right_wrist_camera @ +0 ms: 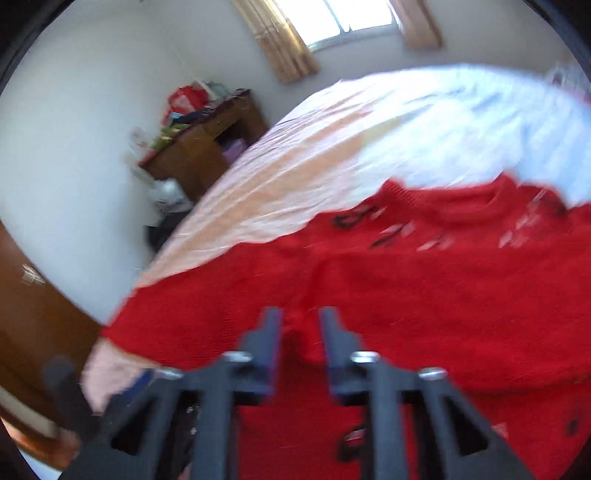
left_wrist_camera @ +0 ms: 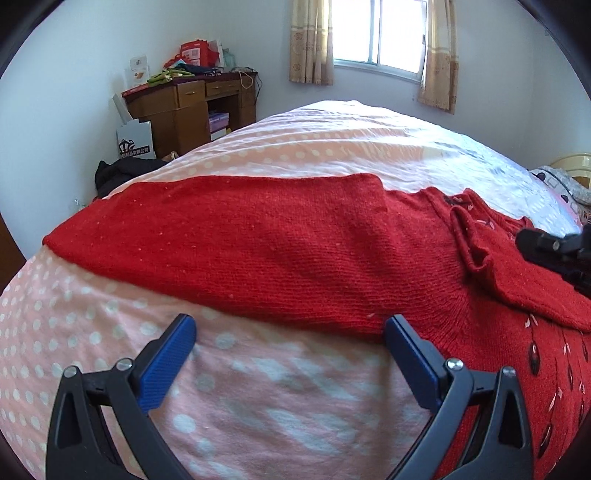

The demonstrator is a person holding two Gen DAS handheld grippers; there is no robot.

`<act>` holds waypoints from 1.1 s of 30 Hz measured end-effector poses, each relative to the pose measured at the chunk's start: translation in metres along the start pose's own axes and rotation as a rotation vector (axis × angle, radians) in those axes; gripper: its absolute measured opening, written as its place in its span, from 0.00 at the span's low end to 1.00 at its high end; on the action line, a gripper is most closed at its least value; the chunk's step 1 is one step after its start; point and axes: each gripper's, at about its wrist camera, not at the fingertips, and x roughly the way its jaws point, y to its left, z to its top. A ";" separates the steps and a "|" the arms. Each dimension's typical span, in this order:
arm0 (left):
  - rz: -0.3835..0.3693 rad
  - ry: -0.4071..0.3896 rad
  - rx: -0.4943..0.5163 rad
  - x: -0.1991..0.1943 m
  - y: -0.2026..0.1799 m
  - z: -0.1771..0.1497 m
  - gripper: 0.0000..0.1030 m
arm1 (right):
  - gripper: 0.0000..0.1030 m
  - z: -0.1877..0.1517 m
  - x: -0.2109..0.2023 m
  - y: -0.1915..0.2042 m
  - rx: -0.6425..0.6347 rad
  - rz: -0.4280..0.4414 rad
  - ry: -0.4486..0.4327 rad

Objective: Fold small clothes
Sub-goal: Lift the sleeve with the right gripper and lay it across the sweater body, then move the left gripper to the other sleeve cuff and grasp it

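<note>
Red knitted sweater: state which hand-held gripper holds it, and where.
The right hand-held gripper is shut on a fold of the red knitted sweater near its side edge. The left hand-held gripper is open, holding nothing.

Both wrist views look steeply down from close above the bed's (left_wrist_camera: 258,387) near edge toward the far window (left_wrist_camera: 380,33), the right one nearer the sweater (right_wrist_camera: 424,295); both share sweater, bed, desk (left_wrist_camera: 192,107) and window.

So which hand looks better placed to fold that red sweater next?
Probably the left. The left gripper is open right at the red sweater's near edge, while the right gripper is nearly shut above the middle.
</note>
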 end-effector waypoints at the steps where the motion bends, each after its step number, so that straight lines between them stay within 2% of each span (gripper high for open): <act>1: 0.003 -0.002 0.002 0.000 0.000 0.000 1.00 | 0.11 0.000 0.006 -0.004 0.020 0.010 0.016; 3: 0.007 -0.008 0.004 -0.001 -0.001 -0.001 1.00 | 0.11 0.001 0.022 -0.008 0.047 0.021 0.044; 6: 0.007 -0.013 0.002 -0.001 0.000 -0.003 1.00 | 0.11 -0.004 0.052 -0.001 0.022 0.074 0.121; 8: 0.010 -0.015 0.004 -0.001 0.000 -0.003 1.00 | 0.11 -0.008 0.050 0.006 -0.027 0.045 0.094; 11: 0.011 -0.020 0.004 -0.001 -0.001 -0.003 1.00 | 0.11 -0.013 0.046 0.006 -0.009 0.062 0.107; 16: 0.006 -0.023 0.002 -0.001 -0.001 -0.004 1.00 | 0.11 -0.014 0.031 0.016 -0.179 0.045 0.133; 18: 0.006 -0.023 0.001 -0.001 -0.001 -0.004 1.00 | 0.11 -0.006 0.008 0.002 -0.149 0.033 0.060; 20: 0.009 -0.023 0.003 -0.001 -0.001 -0.004 1.00 | 0.11 0.003 -0.022 -0.028 -0.105 -0.048 -0.043; 23: 0.008 -0.023 0.002 0.000 -0.001 -0.004 1.00 | 0.11 0.013 -0.053 -0.087 0.000 -0.175 -0.111; 26: 0.011 -0.024 0.003 -0.001 -0.001 -0.004 1.00 | 0.11 0.010 -0.064 -0.146 0.053 -0.330 -0.091; 28: 0.013 -0.024 0.004 -0.001 -0.001 -0.003 1.00 | 0.11 0.000 -0.064 -0.176 0.084 -0.399 -0.069; 30: 0.015 -0.022 0.004 -0.001 0.000 -0.003 1.00 | 0.11 -0.011 -0.058 -0.198 0.106 -0.424 -0.045; 31: 0.015 -0.022 0.005 -0.001 -0.001 -0.003 1.00 | 0.11 -0.015 -0.059 -0.202 0.096 -0.414 -0.062; 33: 0.020 -0.018 0.008 0.000 -0.001 -0.002 1.00 | 0.11 -0.017 -0.055 -0.195 0.039 -0.444 -0.077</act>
